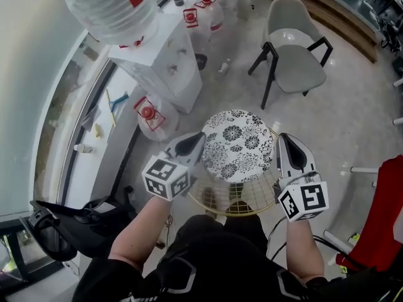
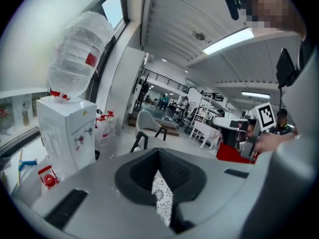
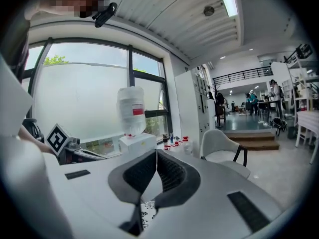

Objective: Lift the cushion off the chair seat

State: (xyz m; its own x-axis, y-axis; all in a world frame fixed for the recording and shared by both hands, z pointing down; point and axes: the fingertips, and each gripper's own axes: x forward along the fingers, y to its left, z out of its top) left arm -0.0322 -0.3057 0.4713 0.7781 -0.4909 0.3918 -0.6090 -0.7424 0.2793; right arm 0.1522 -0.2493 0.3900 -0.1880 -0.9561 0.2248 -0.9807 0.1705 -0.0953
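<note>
Round black-and-white floral cushion (image 1: pixel 238 145) lies on gold wire chair seat (image 1: pixel 214 197), mid-frame. My left gripper (image 1: pixel 198 140) at cushion's 9 o'clock, right gripper (image 1: pixel 283 142) at 3 o'clock; both jaws together, empty. My plan: open both, pinch opposite rims, raise level.

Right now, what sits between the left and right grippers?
The round patterned cushion, on the wire chair seat: the left gripper is by its left edge, the right gripper by its right edge. The head view shows it.

Top edge cuts water bottle (image 1: pixel 110 8); cushion (image 1: pixel 238 145) hides chair (image 1: pixel 214 197) seat.
</note>
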